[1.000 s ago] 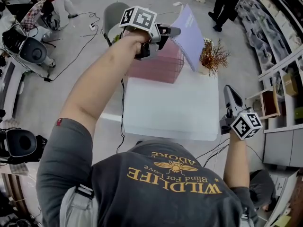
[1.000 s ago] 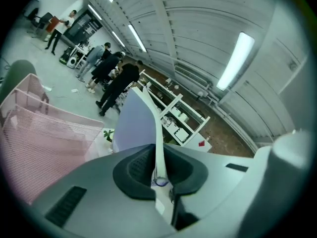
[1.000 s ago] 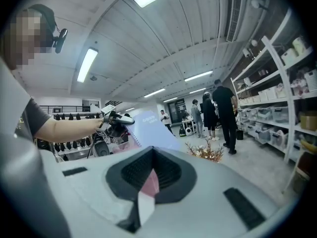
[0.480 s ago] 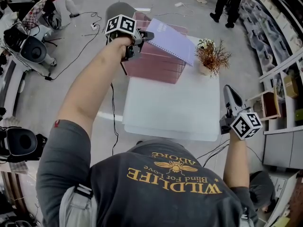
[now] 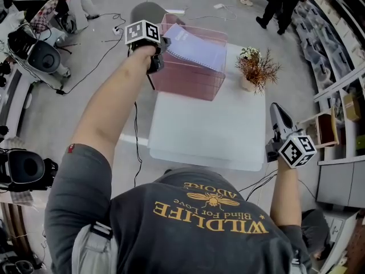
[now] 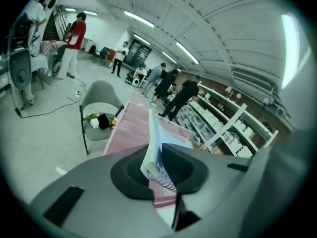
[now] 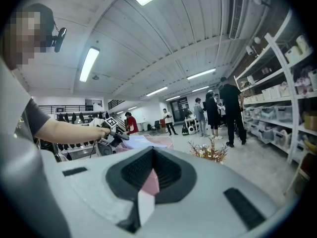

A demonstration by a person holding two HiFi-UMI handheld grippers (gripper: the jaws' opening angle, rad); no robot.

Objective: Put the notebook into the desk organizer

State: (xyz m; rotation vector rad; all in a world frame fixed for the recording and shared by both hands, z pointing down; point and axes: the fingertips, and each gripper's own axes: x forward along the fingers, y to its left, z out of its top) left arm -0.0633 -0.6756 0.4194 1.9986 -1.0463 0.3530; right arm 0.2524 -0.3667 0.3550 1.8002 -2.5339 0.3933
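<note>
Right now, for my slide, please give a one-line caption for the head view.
Left claw holds the notebook slanted over the pink desk organizer.

The bare left arm is stretching far forward. The grey two-jaw left gripper with its marker cube is pinching a corner of the lilac spiral-bound notebook between narrow jaws. The right forearm is bending low at the side, and the matching right gripper is pointing forward, jaws together and empty.
</note>
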